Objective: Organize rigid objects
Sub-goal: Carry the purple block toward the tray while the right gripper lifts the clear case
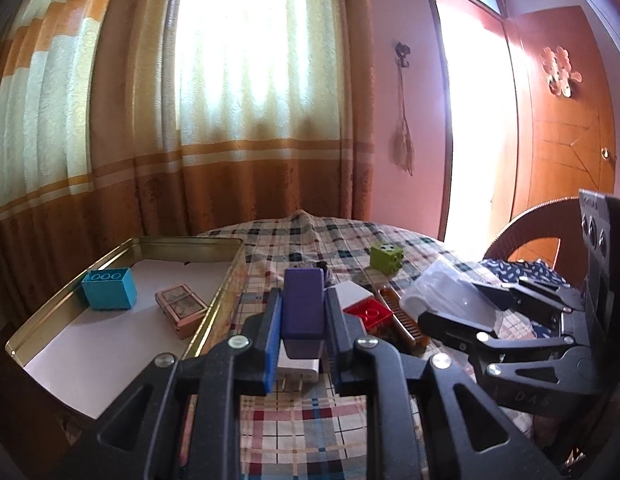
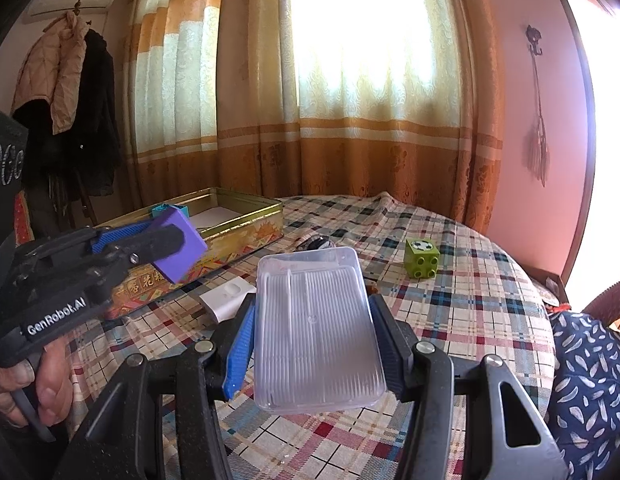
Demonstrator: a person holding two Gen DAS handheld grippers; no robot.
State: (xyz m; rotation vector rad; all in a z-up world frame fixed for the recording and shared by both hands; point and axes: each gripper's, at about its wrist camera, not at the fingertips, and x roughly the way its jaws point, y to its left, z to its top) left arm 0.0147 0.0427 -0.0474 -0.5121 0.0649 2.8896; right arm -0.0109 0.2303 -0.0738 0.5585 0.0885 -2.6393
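Left gripper point(image 1: 300, 312) pinches the purple block point(image 1: 303, 304), long axis pointing ahead; the gold tin point(image 1: 122, 246) sits at ten o'clock, while right gripper point(image 2: 310, 340) clamps the clear box point(image 2: 315, 320)

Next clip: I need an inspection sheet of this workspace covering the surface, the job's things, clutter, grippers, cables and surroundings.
Surface: round table under a plaid cloth.
Job's things: gold tin holds a blue brick and a pink case; green cube, red brick, white plug and brown comb lie on the cloth.
Clutter: a small dark object behind the clear box.
Grippers: left gripper shut on a purple block; right gripper shut on a clear plastic box.
Cables: nothing seen.
Surroundings: curtains, hanging coats, wooden door.
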